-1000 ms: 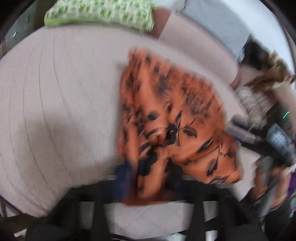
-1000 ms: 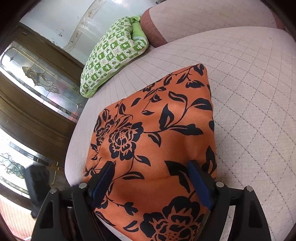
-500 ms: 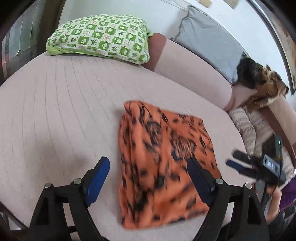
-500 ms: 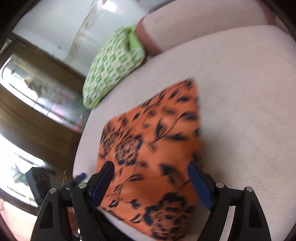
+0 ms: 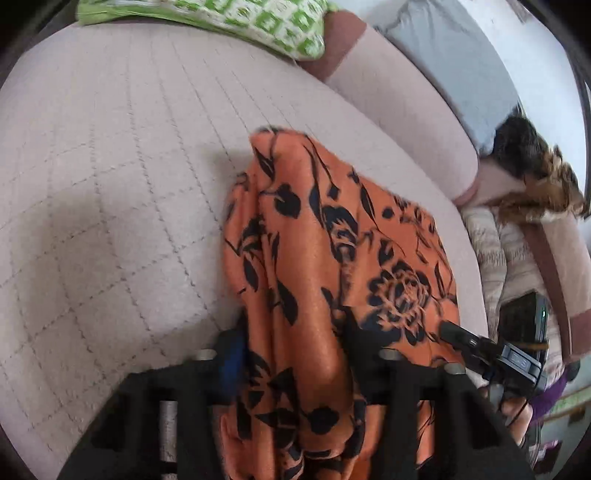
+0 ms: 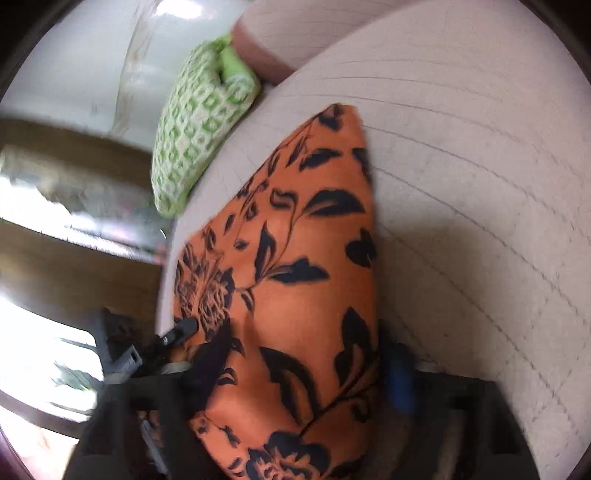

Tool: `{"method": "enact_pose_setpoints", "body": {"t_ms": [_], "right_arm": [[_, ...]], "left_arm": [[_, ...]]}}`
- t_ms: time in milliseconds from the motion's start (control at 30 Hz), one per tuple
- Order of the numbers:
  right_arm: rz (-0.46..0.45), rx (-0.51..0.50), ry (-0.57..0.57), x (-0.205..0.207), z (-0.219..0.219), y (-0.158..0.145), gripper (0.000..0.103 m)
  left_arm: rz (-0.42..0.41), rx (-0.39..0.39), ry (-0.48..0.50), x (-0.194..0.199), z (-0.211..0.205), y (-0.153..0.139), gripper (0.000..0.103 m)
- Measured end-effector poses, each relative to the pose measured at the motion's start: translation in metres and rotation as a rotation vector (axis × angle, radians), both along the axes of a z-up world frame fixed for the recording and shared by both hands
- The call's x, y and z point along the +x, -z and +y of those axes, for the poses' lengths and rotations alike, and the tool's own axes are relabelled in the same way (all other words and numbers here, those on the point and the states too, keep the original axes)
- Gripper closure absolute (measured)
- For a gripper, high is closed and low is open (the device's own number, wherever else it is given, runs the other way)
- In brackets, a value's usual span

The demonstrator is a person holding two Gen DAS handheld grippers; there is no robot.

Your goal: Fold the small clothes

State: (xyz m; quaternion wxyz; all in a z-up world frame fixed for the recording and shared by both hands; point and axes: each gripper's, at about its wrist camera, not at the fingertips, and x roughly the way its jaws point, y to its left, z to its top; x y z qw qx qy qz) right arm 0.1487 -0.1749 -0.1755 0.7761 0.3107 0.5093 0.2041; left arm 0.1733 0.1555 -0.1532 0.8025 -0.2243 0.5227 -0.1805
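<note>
Sofa (image 5: pixel 110 155) underneath: both jaws, apart a moment ago, now clamp the cloth (image 5: pixel 332 258) at 6 o'clock, next fold starting.

No legible text, labels, brands, nos. or signs in either view.

Left wrist view: the right gripper's body (image 5: pixel 517 360) carries a small pale marking on its side, too blurred and small to read. A black device (image 5: pixel 526 325) behind it shows a tiny green light, no characters. The green-and-white pillow (image 5: pixel 236 18) has a repeating block print, pattern only, no lettering. The orange floral garment (image 5: pixel 332 266) shows black flowers and leaves, no tag or label visible.

Right wrist view: motion blur throughout; nothing readable on the garment (image 6: pixel 295 258), the pillow (image 6: pixel 199 125) or the dark gripper part (image 6: pixel 177 332) at left.
</note>
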Motion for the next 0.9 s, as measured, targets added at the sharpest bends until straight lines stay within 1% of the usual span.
{"method": "enact_pose_setpoints", "body": {"t_ms": [33,167,200,300,333,400,500,733,867,900], "right_arm": [[-0.004,-0.008,0.002,0.000,0.001,0.000,0.053],[-0.016,-0.036,-0.004,-0.001,0.002,-0.004,0.055],[-0.024,-0.046,-0.007,-0.002,0.002,-0.008,0.057],[-0.070,-0.060,-0.011,-0.006,0.004,-0.021,0.064],[-0.099,-0.065,-0.015,-0.009,0.004,-0.029,0.066],[-0.127,-0.076,-0.024,-0.013,0.005,-0.039,0.067],[-0.162,-0.100,-0.024,-0.021,0.002,-0.051,0.067],[-0.218,-0.103,0.000,-0.042,-0.032,-0.079,0.068],[-0.263,-0.116,0.019,-0.045,-0.053,-0.100,0.068],[-0.271,-0.121,0.022,-0.044,-0.059,-0.104,0.068]], "left_arm": [[-0.001,0.008,0.003,0.000,-0.002,0.000,0.066],[-0.015,0.075,-0.002,-0.001,-0.016,-0.006,0.069],[-0.027,0.094,0.000,-0.004,-0.019,-0.009,0.069],[-0.066,0.142,-0.003,-0.012,-0.024,-0.018,0.072],[-0.077,0.153,-0.004,-0.015,-0.026,-0.022,0.072],[-0.099,0.178,-0.006,-0.022,-0.031,-0.031,0.072],[-0.130,0.192,0.004,-0.032,-0.043,-0.045,0.072],[-0.225,0.214,0.042,-0.055,-0.068,-0.080,0.072],[-0.263,0.211,0.057,-0.052,-0.088,-0.094,0.072],[-0.272,0.214,0.062,-0.046,-0.099,-0.098,0.072]]}}
